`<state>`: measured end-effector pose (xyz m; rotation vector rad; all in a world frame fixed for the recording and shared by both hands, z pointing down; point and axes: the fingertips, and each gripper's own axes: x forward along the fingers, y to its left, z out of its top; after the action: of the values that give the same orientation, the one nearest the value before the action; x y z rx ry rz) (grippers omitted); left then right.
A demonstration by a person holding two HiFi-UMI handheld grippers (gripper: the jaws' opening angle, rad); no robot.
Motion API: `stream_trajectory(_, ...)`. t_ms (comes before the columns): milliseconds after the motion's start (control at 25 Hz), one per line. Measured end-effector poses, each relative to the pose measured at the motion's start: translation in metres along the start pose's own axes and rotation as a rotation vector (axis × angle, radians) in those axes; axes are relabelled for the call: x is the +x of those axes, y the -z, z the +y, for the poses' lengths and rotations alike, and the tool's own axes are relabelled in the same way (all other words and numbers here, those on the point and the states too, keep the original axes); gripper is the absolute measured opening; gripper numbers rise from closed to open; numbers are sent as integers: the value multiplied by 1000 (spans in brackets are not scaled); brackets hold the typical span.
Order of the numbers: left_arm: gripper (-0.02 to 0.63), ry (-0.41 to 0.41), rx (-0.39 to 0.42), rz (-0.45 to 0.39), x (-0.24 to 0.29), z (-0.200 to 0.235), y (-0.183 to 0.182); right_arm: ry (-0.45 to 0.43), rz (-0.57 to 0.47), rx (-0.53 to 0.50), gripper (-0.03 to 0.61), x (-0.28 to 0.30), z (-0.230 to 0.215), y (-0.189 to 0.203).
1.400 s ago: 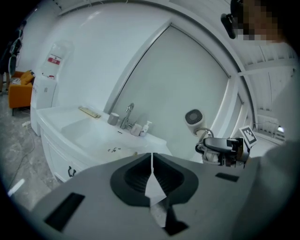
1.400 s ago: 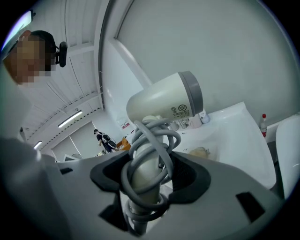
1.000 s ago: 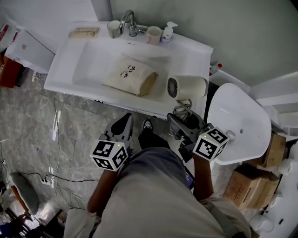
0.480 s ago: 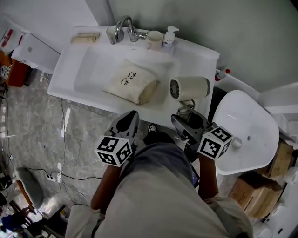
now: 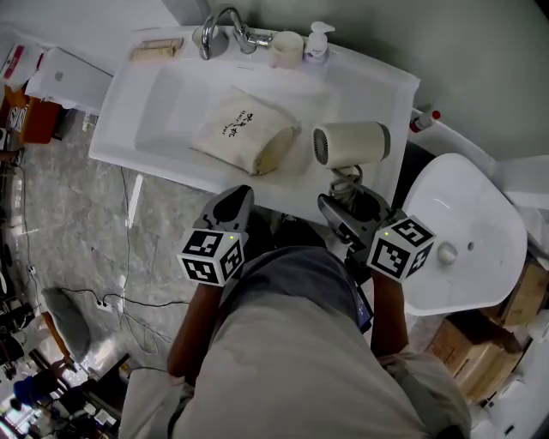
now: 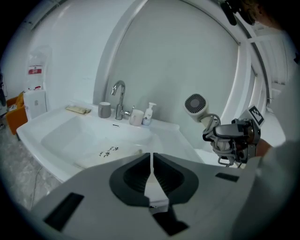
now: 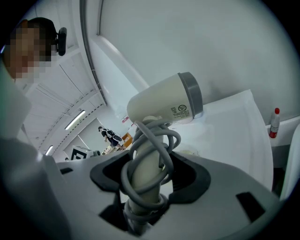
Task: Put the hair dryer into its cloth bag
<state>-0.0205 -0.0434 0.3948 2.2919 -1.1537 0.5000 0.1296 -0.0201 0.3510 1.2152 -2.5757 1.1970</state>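
Observation:
The cream hair dryer (image 5: 350, 143) hangs over the right end of the white sink (image 5: 116, 129), nozzle pointing left. Its handle, wrapped in grey cord, stands between the jaws of my right gripper (image 5: 343, 204), which is shut on it. In the right gripper view the dryer (image 7: 164, 103) rises from the gripper (image 7: 150, 176). The beige cloth bag (image 5: 244, 133) with black print lies in the basin, left of the dryer. My left gripper (image 5: 232, 206) is shut and empty at the sink's front edge, short of the bag (image 6: 110, 152). From the left gripper (image 6: 152, 161) I see the dryer (image 6: 196, 105) to the right.
A faucet (image 5: 225, 26), a cup (image 5: 288, 47) and a soap bottle (image 5: 318, 41) line the back of the sink. A small packet (image 5: 156, 50) lies at the back left. A second white basin (image 5: 467, 236) and cardboard boxes (image 5: 467, 343) stand to the right.
Both grippers have moved forward toward the sink and a little lower. The dryer has travelled with the right gripper. The bag has not moved.

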Motion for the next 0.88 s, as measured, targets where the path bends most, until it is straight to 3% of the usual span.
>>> stream_trajectory(560,52,-47,46,154,50,31,25,31,50,84,256,7,-14,19)
stream_trajectory(880,80,-62,54,240,74,48,45,6,85,94,256,29,-10,25)
